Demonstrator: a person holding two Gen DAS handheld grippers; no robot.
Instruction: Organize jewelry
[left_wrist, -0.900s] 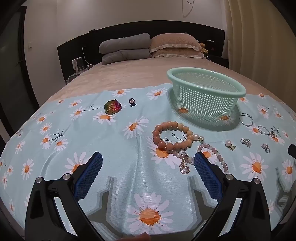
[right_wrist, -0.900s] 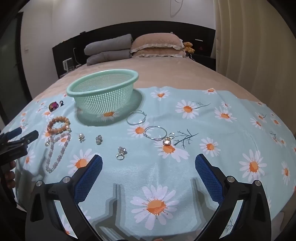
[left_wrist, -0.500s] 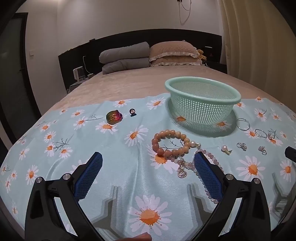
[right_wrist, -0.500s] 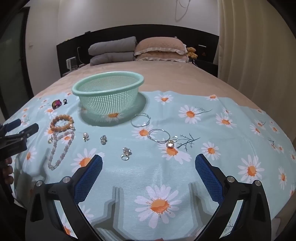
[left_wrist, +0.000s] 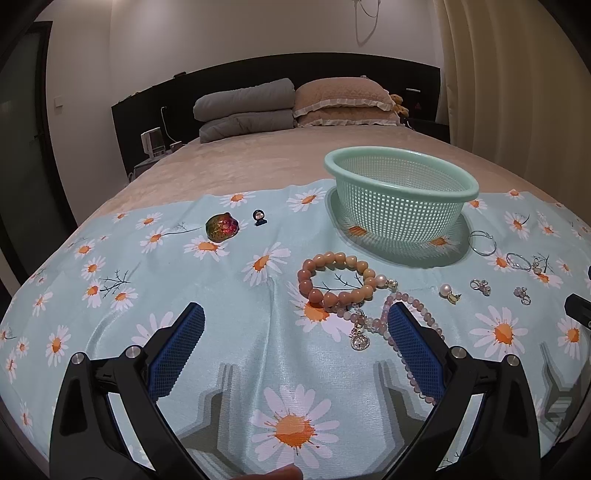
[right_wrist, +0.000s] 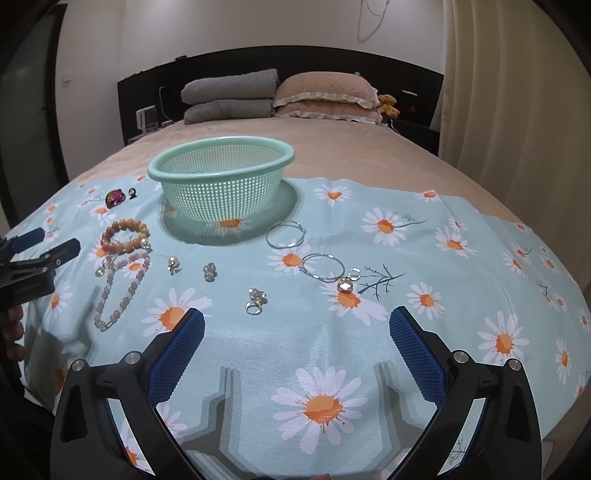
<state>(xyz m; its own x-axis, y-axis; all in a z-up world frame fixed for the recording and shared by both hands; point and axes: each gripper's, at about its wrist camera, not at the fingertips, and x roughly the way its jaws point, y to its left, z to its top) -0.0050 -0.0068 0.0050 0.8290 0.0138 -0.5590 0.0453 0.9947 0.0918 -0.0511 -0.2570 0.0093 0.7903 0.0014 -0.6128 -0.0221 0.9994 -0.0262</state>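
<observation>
Both hand-held grippers, the left hand-held gripper (left_wrist: 295, 332) and the right hand-held gripper (right_wrist: 297, 338), hover spread wide and empty above the daisy cloth (left_wrist: 258, 354) on the bed, where the jewelry lies loose in front of the green mesh basket (left_wrist: 400, 173). The orange bead bracelet (left_wrist: 338, 280), touching the pink bead strand (right_wrist: 122, 291) just ahead of the left pads, looks light, floppy and smooth, so I'd pinch across one side of its loop. The thin silver hoops (right_wrist: 286, 234) and tiny rings (right_wrist: 255, 301) look slippery and awkward to lift off soft fabric.
</observation>
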